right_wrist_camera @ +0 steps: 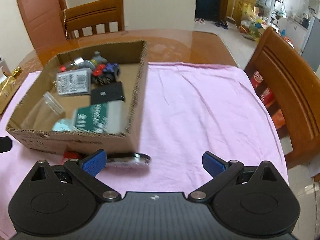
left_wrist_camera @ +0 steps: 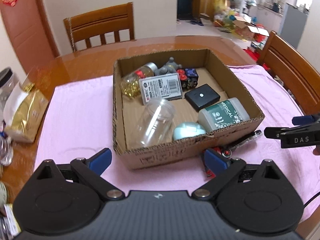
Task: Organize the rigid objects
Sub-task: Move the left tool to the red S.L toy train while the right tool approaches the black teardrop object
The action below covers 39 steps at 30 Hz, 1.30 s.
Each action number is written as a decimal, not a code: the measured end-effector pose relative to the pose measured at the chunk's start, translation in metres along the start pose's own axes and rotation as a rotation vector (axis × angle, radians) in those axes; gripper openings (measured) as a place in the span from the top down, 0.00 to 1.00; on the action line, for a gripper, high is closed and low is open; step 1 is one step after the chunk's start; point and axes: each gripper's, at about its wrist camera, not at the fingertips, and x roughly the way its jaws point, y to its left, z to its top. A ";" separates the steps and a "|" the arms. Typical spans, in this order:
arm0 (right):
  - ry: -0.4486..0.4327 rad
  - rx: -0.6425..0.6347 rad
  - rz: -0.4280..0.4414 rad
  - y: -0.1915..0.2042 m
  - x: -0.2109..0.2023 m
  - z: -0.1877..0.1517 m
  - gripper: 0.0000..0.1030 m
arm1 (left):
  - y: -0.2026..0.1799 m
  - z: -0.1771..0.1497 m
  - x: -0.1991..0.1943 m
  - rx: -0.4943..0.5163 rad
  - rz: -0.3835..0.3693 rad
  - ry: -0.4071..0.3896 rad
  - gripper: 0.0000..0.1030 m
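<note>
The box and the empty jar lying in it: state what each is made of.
Box: corrugated cardboard, matte brown; fluted layers show along its cut rim. Empty jar: clear and glossy, probably plastic, though glass is possible; the box floor shows through it, with a threaded neck.

We note even, soft daylight; glare on the glossy brown wooden surface. Fisheye bending and dark corners in both views. Right wrist view: open brown cardboard box motion-blurred; left view sharper.

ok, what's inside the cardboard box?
In the cardboard box: clear jar, medical bottle, mint case, black device, labelled card, glitter jar, grey figure, dice. Anything beneath them is hidden.
</note>
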 end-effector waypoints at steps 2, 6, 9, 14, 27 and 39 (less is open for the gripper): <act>-0.003 0.019 -0.003 -0.012 0.001 -0.002 0.00 | -0.005 -0.004 0.003 -0.020 0.022 0.018 0.04; -0.001 0.108 0.016 -0.039 0.012 0.002 0.00 | -0.017 -0.014 0.007 -0.039 0.036 0.051 0.04; 0.007 0.122 0.038 -0.049 0.026 0.009 0.00 | -0.024 -0.018 0.008 -0.041 0.054 0.063 0.04; 0.040 0.077 0.058 -0.045 0.044 0.010 0.00 | -0.026 -0.025 0.010 -0.063 0.060 0.081 0.04; 0.099 0.005 0.035 -0.031 0.035 -0.018 0.00 | -0.019 -0.030 0.020 -0.037 0.021 0.095 0.04; 0.120 -0.125 0.056 0.026 0.046 -0.029 0.00 | -0.020 -0.031 0.026 0.021 -0.027 0.110 0.04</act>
